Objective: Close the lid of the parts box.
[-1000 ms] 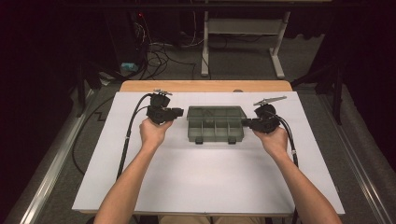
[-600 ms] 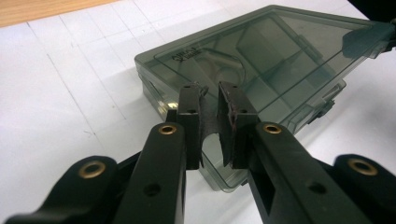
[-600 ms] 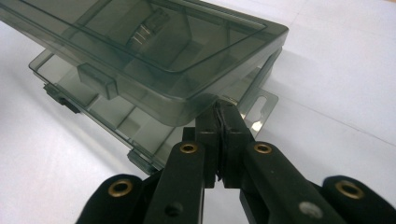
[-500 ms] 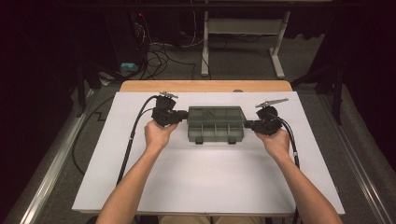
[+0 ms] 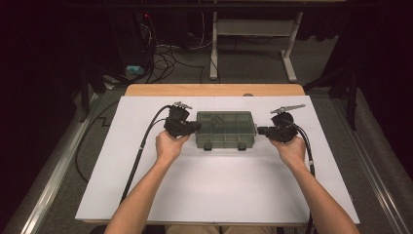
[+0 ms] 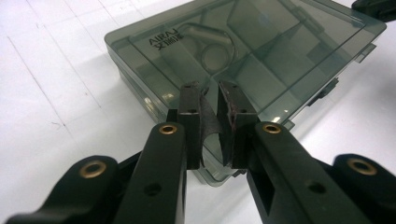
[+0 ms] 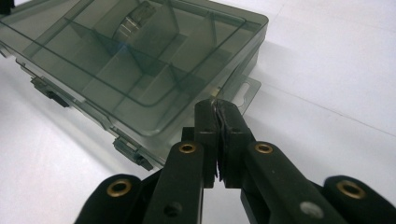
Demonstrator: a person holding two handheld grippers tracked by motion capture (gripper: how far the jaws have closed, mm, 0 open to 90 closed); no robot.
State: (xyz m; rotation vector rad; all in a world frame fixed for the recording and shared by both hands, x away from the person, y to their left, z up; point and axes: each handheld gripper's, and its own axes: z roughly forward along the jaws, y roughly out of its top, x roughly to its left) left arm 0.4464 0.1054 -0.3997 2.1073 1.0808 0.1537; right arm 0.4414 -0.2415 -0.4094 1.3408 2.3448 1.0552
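Observation:
A smoky see-through compartment box [image 5: 225,129] lies closed in the middle of the white sheet, its two latches [image 5: 209,145] facing the person. A round ring-like item [image 6: 215,53] sits in one compartment under the lid. My left gripper [image 5: 195,127] is at the box's left end; in the left gripper view its tips [image 6: 212,91] hover over the lid's edge, nearly together, with nothing between them but a loose pad flap. My right gripper [image 5: 260,130] is at the right end, its tips [image 7: 218,106] pressed together beside the box's hang tab [image 7: 243,91].
The white sheet [image 5: 219,190] covers a wooden table [image 5: 214,89]. Black cables [image 5: 141,151] trail from both grippers toward the front. Beyond the table there are floor cables and a white desk frame [image 5: 290,53]. Metal rails run along both sides.
The left hand has slid its gripper right, up against the box's left end. The right hand and the box have stayed put.

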